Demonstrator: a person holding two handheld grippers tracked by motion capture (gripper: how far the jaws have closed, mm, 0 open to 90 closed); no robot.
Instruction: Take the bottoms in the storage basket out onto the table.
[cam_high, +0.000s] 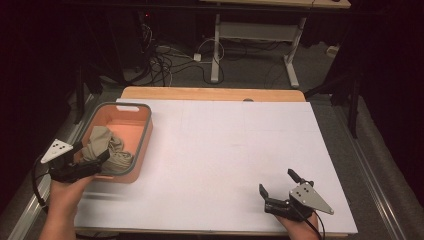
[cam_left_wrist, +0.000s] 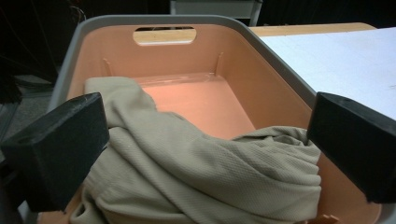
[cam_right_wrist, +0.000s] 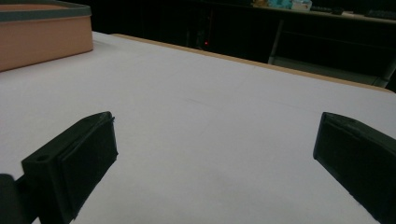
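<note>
A person's left tongs hover over the near end of a salmon-coloured plastic bin with a grey rim, their jaws spread wide on either side of a crumpled beige cloth that lies heaped inside it. In the left gripper view the two black jaws stand well apart, one at each edge of the cloth, neither visibly pressing into the fabric (whether the left jaw brushes a fold cannot be told). The cloth fills the near half of the bin, draped up against its near wall, while the far half of the bin's floor lies bare below a slot handle cut in the end wall.

The bin sits at the left edge of the desk, which is covered by a white sheet with a strip of wood showing along its far side. The right tongs rest low at the desk's near right corner, well apart from the bin, jaws likewise open with nothing between them; the right gripper view looks across the bare white sheet toward the bin's side at the upper left. Cables lie on the floor beyond the desk.
</note>
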